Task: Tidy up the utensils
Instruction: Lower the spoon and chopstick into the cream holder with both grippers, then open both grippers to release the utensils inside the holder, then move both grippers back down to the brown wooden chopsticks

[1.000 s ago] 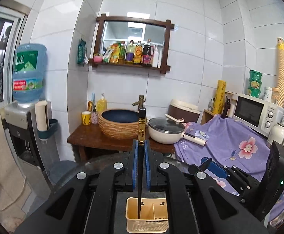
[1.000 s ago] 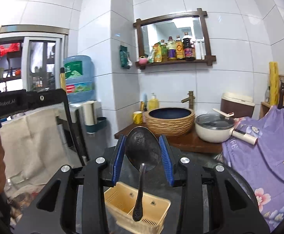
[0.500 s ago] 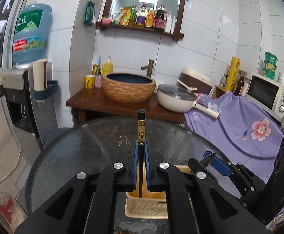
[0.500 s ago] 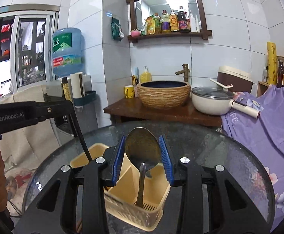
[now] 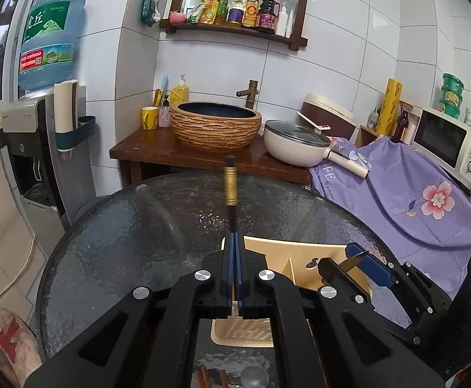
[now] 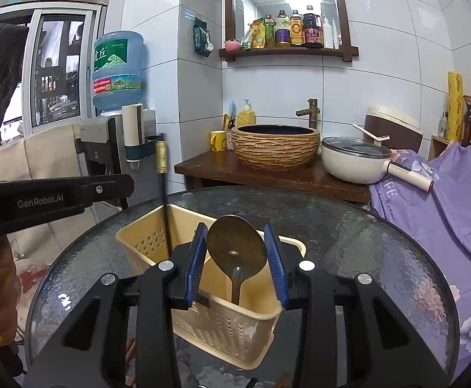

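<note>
I lowered both grippers toward the table (image 5: 112, 252); the chopstick (image 5: 230, 187) and spoon (image 6: 236, 249) sank into the basket (image 6: 222, 326).

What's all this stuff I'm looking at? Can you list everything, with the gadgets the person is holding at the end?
Utensil basket: one, beige, on the round table.
Chopstick: one, black with a gold band, upright over the basket.
Spoon: one, dull metal, handle down into the basket.
Glass table: one, dark, round.
Basin: one, woven brown, on the wooden counter.
Pot: one, cream, glass lid, beside the basin.
Water bottle: one, blue, on the dispenser.
Purple cloth: one, flowered, right side.
Microwave: one, white, far right.
Left gripper: black, jaws shut on the chopstick.
Right gripper: black, blue-padded jaws around the spoon bowl.
</note>
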A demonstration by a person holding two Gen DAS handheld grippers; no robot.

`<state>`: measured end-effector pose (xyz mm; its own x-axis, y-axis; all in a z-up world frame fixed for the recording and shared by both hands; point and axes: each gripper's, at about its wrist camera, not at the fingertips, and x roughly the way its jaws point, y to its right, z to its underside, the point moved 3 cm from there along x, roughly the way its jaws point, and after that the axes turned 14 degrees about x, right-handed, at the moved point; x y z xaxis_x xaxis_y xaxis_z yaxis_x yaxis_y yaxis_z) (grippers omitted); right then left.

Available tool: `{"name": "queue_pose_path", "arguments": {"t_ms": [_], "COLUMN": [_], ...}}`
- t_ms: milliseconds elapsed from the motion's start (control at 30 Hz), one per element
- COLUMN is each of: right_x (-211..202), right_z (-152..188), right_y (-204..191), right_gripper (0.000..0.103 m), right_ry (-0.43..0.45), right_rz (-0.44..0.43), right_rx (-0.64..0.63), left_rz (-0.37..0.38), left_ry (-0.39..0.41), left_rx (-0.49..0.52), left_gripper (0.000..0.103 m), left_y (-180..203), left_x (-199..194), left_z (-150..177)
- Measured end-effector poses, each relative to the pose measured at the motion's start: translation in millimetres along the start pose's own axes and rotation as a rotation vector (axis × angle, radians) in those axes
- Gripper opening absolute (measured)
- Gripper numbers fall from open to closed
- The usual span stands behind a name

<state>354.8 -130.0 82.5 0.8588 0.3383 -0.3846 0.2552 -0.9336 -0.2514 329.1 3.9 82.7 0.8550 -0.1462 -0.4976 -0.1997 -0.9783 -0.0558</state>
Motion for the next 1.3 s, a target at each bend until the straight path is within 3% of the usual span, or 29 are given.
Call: {"name": "queue_pose_path", "arguments": {"t_ms": [33, 100, 133, 167, 233, 367, 433, 600, 867, 1100, 1300], "right_x": [0, -1, -4, -9, -14, -33, -46, -77, -88, -83, -79], "right_z": [0, -2, -3, -4, -6, -9, -7, 10, 70, 126, 150], "right_y": [1, 5, 6, 7, 7, 9, 11, 20, 43, 68, 65], "right_gripper": [0.041, 0.074, 0.076, 0.077, 0.077, 0.077, 0.077, 0.081, 0.083, 0.083, 0.081], "right_ry": [0.002, 0.007, 0.02, 0.039, 0.05, 0.065, 0.064, 0.017, -0.157, -0.321, -0.382], "right_rz": [0.004, -0.005, -0.014, -0.017, -0.003, 0.005, 0.018, 0.06, 0.147, 0.228, 0.243], "right_rx": [0.005, 0.023, 0.034, 0.043, 0.034, 0.042, 0.051, 0.06, 0.057, 0.107, 0.096], "left_rz": [0.0, -0.004, -0.008, -0.011, -0.012, -0.021, -0.041, -0.058, -0.12, -0.094, -0.032], "left_ry": [0.004, 0.02, 0.028, 0.041, 0.073, 0.121, 0.141, 0.096, -0.1, -0.26, -0.315], "left_rx": [0.002, 0.003, 0.001, -0.002, -0.024, -0.041, -0.052, -0.077, -0.041, -0.072, -0.052], "left_gripper": [0.002, 0.004, 0.01, 0.016, 0.039, 0.055, 0.073, 0.084, 0.084, 0.061, 0.05], "left_y": [0, 0, -1, -2, -5, -9, -12, -18, -28, -36, -18], "left_x": [-1, -5, -8, -12, -22, -45, -58, -72, -61, -47, -38], "left_z": [-1, -2, -2, -2, -2, 6, 14, 42, 110, 166, 188]}}
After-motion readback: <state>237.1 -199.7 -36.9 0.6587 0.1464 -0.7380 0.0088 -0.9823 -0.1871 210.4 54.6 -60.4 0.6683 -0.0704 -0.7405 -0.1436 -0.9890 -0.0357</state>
